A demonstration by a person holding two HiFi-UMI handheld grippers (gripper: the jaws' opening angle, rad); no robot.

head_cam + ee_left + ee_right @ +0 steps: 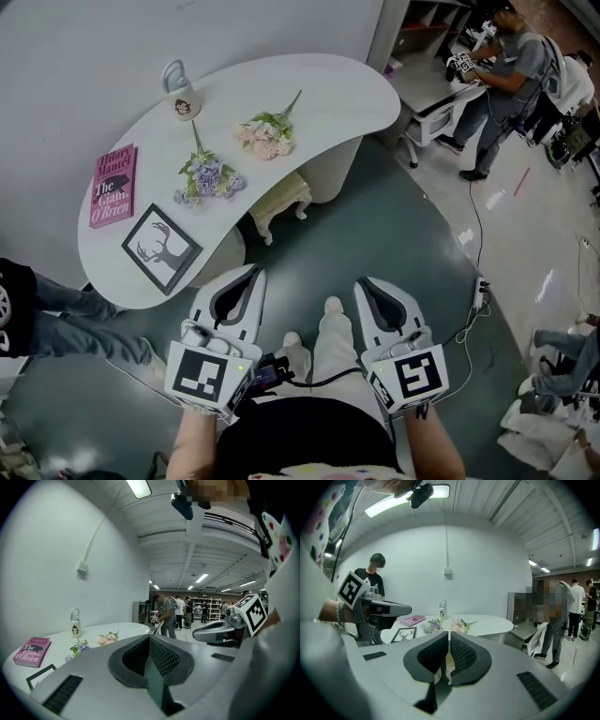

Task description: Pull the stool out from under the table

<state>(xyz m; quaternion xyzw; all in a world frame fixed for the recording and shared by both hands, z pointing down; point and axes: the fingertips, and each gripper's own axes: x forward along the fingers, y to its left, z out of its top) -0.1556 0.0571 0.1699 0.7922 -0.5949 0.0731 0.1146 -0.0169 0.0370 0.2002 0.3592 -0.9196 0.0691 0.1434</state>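
A cream stool [279,197] with carved legs stands tucked under the near edge of the white curved table [328,89], only part of its seat showing. Both grippers hang side by side in front of the table, well short of the stool and touching nothing. My left gripper [251,273] is shut and empty; its jaws [149,639] point over the tabletop. My right gripper [367,284] is shut and empty too, its dark pads [461,653] meeting at the tip [449,637]. Each gripper shows in the other's view: the right gripper [220,632], the left gripper [379,607].
On the table lie a pink book [113,185], a framed deer picture [161,248], two flower bunches [208,175] [267,134] and a white bottle [180,97]. A person's legs [66,314] are at the left. A cable and power strip [480,292] lie right; people and a white chair [441,117] beyond.
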